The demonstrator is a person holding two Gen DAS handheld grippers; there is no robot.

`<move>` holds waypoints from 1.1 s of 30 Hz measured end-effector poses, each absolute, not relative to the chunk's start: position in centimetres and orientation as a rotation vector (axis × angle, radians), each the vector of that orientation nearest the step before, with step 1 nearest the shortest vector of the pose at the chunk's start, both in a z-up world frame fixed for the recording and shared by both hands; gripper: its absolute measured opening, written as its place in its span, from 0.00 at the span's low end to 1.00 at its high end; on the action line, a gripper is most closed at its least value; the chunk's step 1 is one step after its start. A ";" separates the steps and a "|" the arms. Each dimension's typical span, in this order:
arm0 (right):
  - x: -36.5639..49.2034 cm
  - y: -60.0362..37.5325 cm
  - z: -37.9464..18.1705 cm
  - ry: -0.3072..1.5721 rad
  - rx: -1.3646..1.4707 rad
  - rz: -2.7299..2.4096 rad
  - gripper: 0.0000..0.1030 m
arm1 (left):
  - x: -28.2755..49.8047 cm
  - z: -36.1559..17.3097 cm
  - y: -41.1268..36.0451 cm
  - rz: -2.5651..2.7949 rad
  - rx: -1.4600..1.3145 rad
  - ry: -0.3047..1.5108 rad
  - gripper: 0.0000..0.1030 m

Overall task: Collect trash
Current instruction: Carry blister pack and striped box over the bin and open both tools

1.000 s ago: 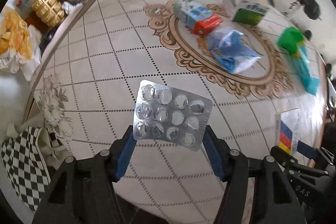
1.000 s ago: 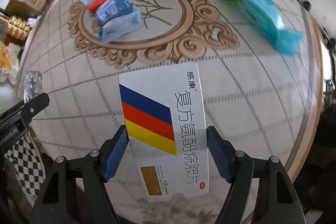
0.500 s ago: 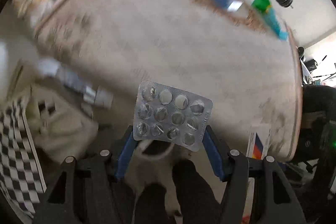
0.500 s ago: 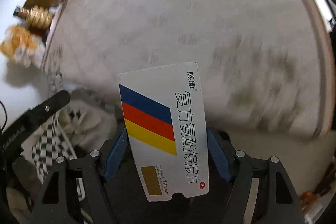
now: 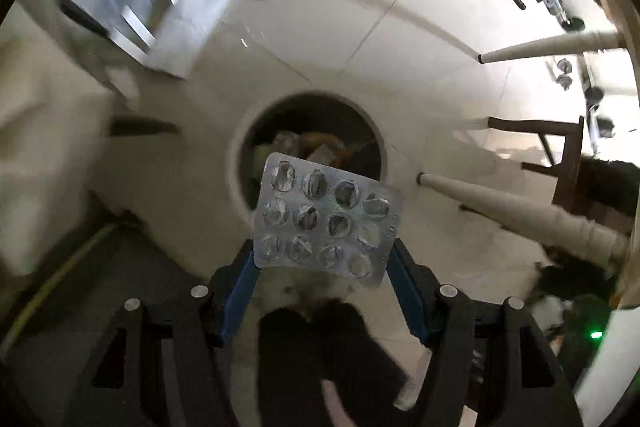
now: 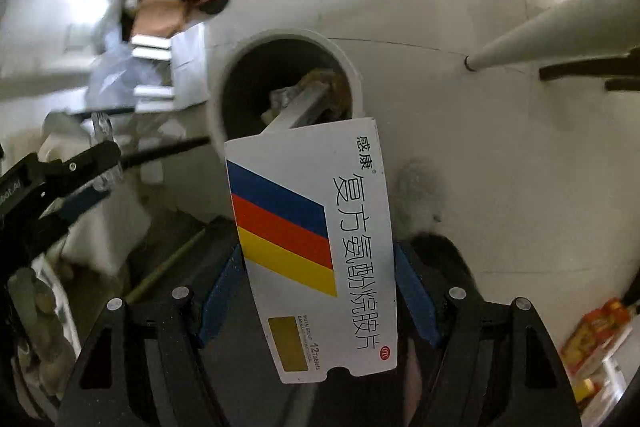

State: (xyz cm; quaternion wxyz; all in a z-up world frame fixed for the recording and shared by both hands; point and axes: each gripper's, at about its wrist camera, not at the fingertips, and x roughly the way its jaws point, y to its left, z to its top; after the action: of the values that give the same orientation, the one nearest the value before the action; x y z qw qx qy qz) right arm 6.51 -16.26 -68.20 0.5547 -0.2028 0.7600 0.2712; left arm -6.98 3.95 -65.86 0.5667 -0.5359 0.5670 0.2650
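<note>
Below, round white trash bin (image 5: 236,163) on tiled floor (image 5: 400,39), left gripper (image 5: 322,267) clamped on empty silver blister pack (image 5: 326,221), right gripper (image 6: 318,281) clamped on flattened medicine box (image 6: 316,243), both over the bin's mouth.

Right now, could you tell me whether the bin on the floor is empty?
No, the bin already holds a flat carton and crumpled wrappers.

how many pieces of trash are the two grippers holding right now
2. The left gripper holds a silver blister pack; the right gripper holds a flat medicine box. Both hang over the round bin on the floor.
</note>
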 end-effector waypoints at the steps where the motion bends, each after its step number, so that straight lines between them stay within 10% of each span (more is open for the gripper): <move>1: 6.8 -15.9 -69.8 1.792 -0.462 0.637 0.74 | -6.8 -67.6 4.4 0.601 -1.293 1.333 0.60; 10: 9.8 -11.5 -81.0 1.840 -0.295 0.669 0.75 | -5.3 -75.2 7.0 0.561 -1.270 1.331 0.80; 12: 9.8 -10.6 -82.2 1.861 -0.302 0.708 0.95 | -5.8 -75.0 6.9 0.590 -1.243 1.331 1.00; 33: 6.1 -12.2 -73.1 1.527 -0.730 0.684 1.00 | -9.4 -65.5 -0.7 0.874 -0.812 1.459 1.00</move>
State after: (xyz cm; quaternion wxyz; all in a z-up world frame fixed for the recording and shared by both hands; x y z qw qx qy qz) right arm 6.12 -12.21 -73.07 0.6117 -0.3165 0.6616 0.2965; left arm -9.38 -0.66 -65.48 0.5878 -0.3484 0.6262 0.3753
